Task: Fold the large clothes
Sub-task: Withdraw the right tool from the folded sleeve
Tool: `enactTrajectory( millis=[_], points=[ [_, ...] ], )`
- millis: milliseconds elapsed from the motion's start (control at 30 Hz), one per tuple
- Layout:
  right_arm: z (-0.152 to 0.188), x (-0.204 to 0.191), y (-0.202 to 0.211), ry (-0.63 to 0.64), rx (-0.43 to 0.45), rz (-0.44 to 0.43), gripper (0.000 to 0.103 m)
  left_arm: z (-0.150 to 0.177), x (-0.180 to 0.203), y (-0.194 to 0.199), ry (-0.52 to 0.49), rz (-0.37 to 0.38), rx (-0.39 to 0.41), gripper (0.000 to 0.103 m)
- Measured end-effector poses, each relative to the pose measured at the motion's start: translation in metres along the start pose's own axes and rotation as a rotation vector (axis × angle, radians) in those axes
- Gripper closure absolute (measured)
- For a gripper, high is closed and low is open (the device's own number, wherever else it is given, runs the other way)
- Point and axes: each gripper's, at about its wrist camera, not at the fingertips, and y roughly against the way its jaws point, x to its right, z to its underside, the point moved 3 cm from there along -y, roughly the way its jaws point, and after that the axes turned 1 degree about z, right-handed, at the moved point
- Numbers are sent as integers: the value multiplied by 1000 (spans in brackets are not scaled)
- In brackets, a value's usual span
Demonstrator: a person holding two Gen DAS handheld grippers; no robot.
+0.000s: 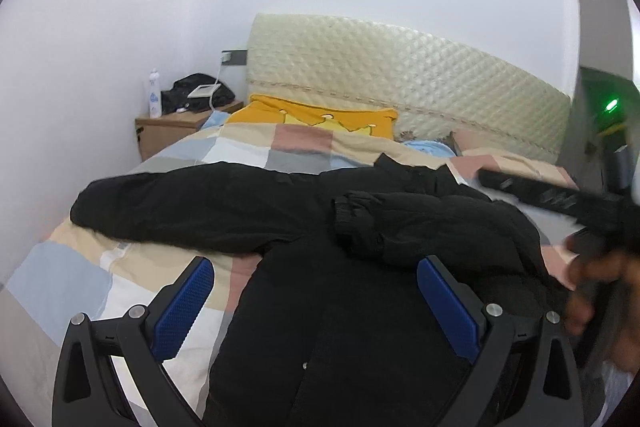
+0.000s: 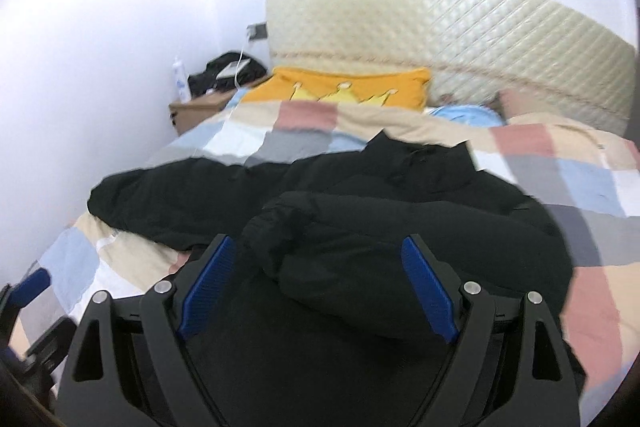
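Note:
A black padded jacket (image 1: 360, 327) lies spread on the checked quilt (image 1: 100, 279) of a bed. One sleeve (image 1: 400, 227) is folded across the jacket's body, its cuff near the middle. The other sleeve (image 1: 180, 203) stretches out to the left. My left gripper (image 1: 316, 267) hovers open over the jacket's lower body with nothing between its blue pads. My right gripper (image 2: 318, 243) is open above the folded sleeve (image 2: 340, 227) of the jacket (image 2: 400, 179) and holds nothing. In the left wrist view the right tool shows as a blurred black bar (image 1: 560, 199) with a hand (image 1: 592, 287) on it.
A yellow pillow (image 1: 320, 119) lies against the quilted cream headboard (image 1: 400, 75). A wooden bedside table (image 1: 172, 131) at the left carries a white bottle (image 1: 154, 95) and a black bag (image 1: 200, 91). A white wall runs along the bed's left side.

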Motion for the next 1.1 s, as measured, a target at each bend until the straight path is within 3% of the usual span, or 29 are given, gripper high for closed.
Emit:
enactTrajectory(
  millis=[333,533,833,1100],
  points=[
    [19,25,101,-3,114,47,17,8,34,29,-12,59,28,0],
    [54,39,135,-26,128,75,17,14,56,57,-78,78,82,0],
    [96,44,185,-67,165,84,17,20,54,70,-51,123,75,0],
    [137,46,201,-130,172,95,17,28,68,75,-73,161,64,0]
  ],
)
